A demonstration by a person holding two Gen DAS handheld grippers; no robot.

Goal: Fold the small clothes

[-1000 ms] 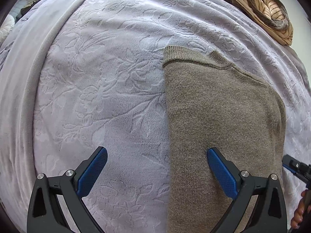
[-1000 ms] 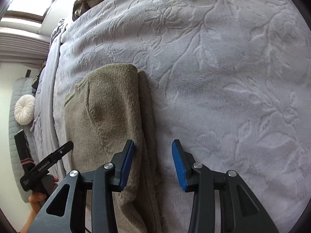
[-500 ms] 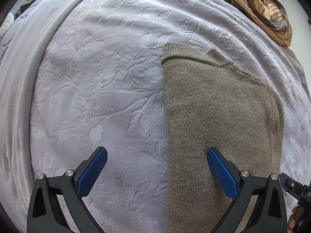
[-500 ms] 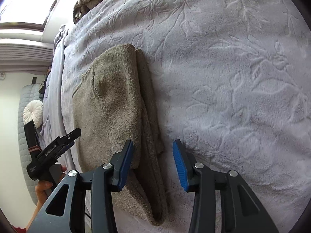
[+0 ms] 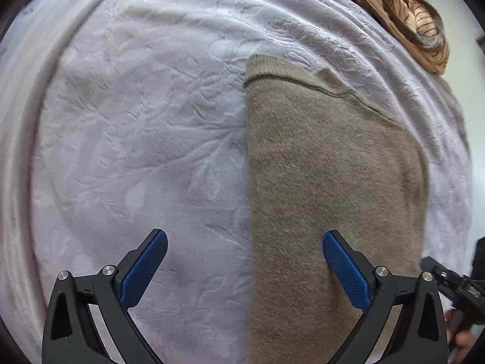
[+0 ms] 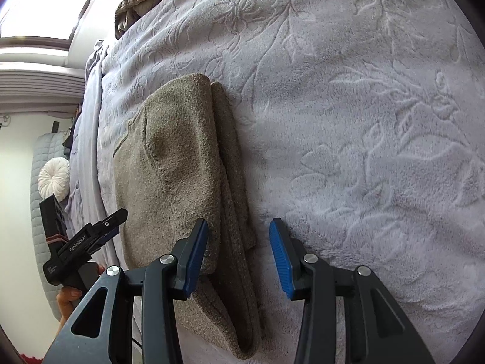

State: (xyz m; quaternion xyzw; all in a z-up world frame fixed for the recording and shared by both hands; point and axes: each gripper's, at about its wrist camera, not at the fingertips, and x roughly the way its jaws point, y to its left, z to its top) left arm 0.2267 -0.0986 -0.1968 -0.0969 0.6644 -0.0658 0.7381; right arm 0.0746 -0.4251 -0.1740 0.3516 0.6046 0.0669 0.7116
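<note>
Currently: olive sweater (image 5: 330,182) laid folded lengthwise on bed blanket (image 5: 136,136). Left tongs (image 5: 245,270) spread wide, right tongs (image 6: 239,254) partly parted; nothing gripped. Risk: only top layer caught, fold skewed.

A home bedroom.
A lavender embossed floral bedspread (image 6: 363,121) covers a bed, with a round white cushion (image 6: 54,177), striped clothing (image 5: 409,15) and a bright window (image 6: 45,3) nearby.
</note>
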